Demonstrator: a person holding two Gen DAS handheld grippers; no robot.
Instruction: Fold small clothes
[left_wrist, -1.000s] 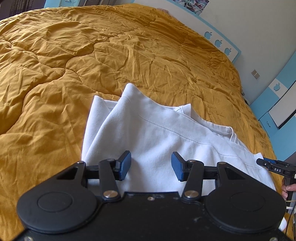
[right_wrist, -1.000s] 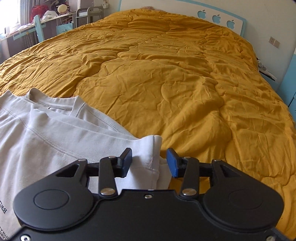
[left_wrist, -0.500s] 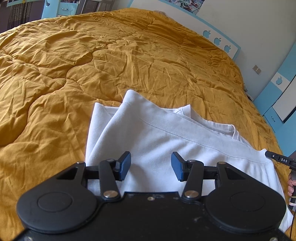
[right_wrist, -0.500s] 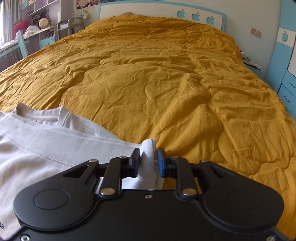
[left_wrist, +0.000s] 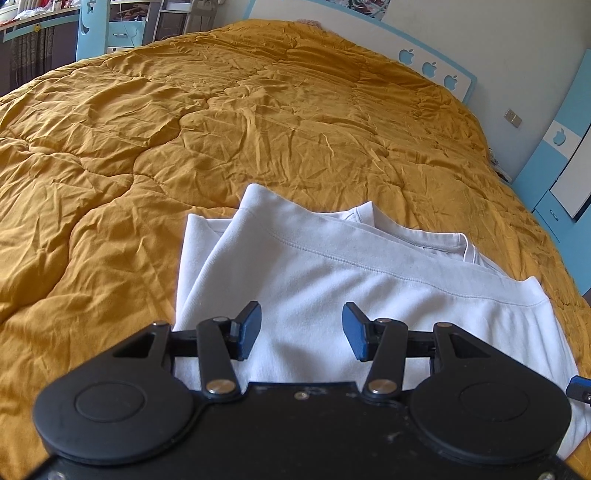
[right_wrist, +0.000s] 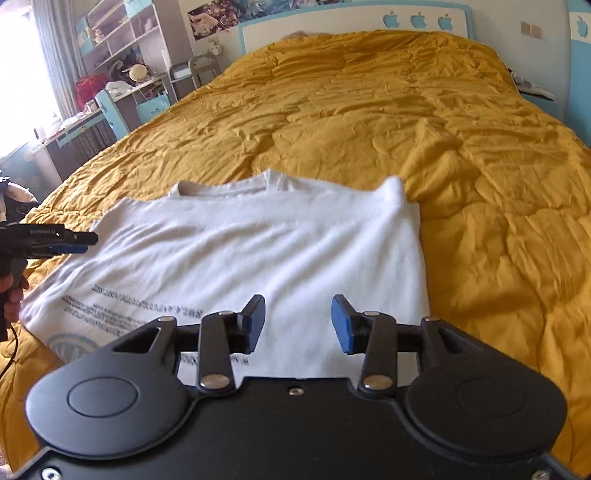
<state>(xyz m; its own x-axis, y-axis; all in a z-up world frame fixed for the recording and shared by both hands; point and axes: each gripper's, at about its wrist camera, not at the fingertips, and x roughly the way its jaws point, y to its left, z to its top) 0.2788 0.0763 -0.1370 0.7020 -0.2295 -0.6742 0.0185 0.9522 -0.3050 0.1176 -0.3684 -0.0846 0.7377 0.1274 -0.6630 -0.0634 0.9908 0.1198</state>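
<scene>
A white T-shirt (left_wrist: 332, 273) lies partly folded on the mustard quilt (left_wrist: 221, 129), collar toward the headboard. In the right wrist view the shirt (right_wrist: 277, 243) shows dark printed text near its lower left. My left gripper (left_wrist: 301, 330) is open and empty, held just above the shirt's near part. My right gripper (right_wrist: 297, 323) is open and empty above the shirt's near right part. The left gripper also shows at the left edge of the right wrist view (right_wrist: 77, 240), beside the shirt's left side.
The quilt (right_wrist: 461, 147) covers a wide bed. A white and blue headboard (right_wrist: 369, 22) stands at the far end. Shelves and a desk (right_wrist: 110, 74) stand to the left of the bed. A blue cabinet (left_wrist: 561, 166) stands to the right.
My right gripper closed on the shirt's right sleeve edge, then let go and pulled back; it now sits open over the shirt. The left gripper stayed open and rose slightly.
</scene>
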